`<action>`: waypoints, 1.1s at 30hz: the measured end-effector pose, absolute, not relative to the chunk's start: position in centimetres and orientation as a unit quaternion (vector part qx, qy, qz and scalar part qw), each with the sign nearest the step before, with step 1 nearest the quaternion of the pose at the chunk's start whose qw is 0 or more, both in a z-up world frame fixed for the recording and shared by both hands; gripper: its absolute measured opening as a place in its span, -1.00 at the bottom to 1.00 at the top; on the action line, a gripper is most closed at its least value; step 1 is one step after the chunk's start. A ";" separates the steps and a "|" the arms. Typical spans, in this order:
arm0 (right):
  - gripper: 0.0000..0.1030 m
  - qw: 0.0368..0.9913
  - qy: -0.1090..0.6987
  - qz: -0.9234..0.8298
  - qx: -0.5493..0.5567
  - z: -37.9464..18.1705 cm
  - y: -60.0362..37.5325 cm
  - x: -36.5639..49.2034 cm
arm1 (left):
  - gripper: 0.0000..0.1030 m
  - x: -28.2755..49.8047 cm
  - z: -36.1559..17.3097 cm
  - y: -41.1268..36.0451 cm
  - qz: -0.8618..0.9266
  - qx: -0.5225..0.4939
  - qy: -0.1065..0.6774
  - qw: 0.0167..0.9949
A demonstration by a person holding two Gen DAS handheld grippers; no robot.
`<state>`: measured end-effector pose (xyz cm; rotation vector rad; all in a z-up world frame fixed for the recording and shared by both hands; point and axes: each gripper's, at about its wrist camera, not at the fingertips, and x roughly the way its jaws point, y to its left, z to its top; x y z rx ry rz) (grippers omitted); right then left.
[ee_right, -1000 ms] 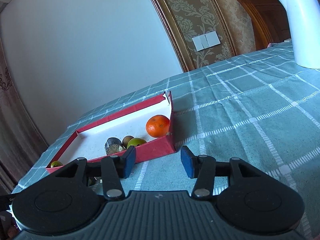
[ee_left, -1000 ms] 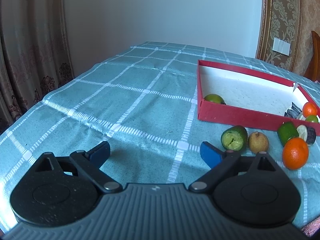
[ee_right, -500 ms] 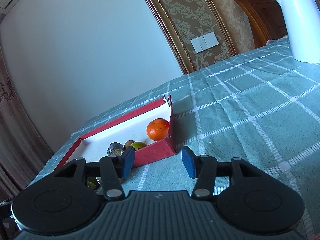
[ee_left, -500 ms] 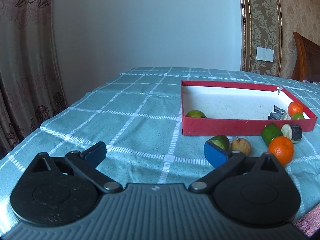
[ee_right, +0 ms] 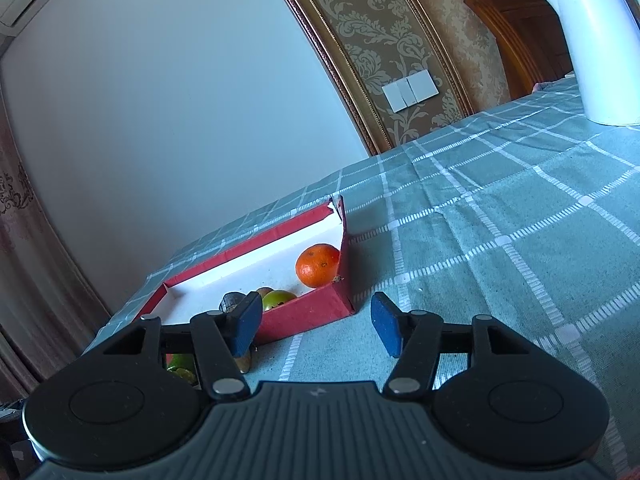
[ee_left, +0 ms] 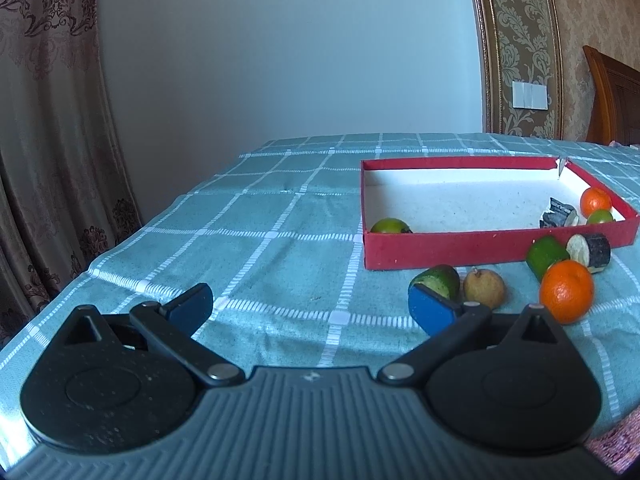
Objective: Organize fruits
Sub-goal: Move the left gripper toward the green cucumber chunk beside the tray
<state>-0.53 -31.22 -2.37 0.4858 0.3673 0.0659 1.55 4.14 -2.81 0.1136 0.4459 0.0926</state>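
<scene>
1. Our left gripper (ee_left: pixel 310 306) is spread wide, nothing between its blue pads; it hangs low over the counter (ee_left: pixel 260 248).
2. Our right gripper (ee_right: pixel 316 324) is also wide open and empty, low over the checked cloth just beside the near corner of the red box (ee_right: pixel 312 314).
3. Just past our left gripper's right pad: a cut green fruit (ee_left: pixel 438 282) and a small brown fruit (ee_left: pixel 484 290), near each other on the counter.
4. Further right, outside the box: an orange (ee_left: pixel 566 290), a green fruit (ee_left: pixel 546 254) and a dark-skinned cut piece (ee_left: pixel 592 252), close together.
5. Inside the box: a green fruit (ee_left: pixel 390 226) at the near left corner; at the right end another orange (ee_right: pixel 318 266), a green fruit (ee_right: pixel 278 298) and a dark piece (ee_right: pixel 232 302).
6. White kettle (ee_right: pixel 596 44) stands far right, well apart from the box.
</scene>
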 end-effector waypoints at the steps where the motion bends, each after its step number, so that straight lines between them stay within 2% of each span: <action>1: 0.15 0.953 0.180 0.033 0.240 -2.4 -31.3 -0.6 | 1.00 1.5 -2.8 4.0 0.046 0.060 0.220 0.973; 18: 0.15 0.953 0.179 0.039 0.242 -2.3 -31.3 -0.5 | 1.00 1.6 -1.1 0.8 0.019 0.099 0.205 0.973; 22: 0.15 0.953 0.180 0.039 0.242 -2.4 -31.4 -0.5 | 0.83 2.3 -1.4 -0.6 -0.002 0.124 0.210 0.970; 33: 0.15 0.952 0.181 0.040 0.243 -2.6 -31.2 -0.3 | 0.83 3.3 -2.5 -1.8 -0.080 0.127 0.217 0.965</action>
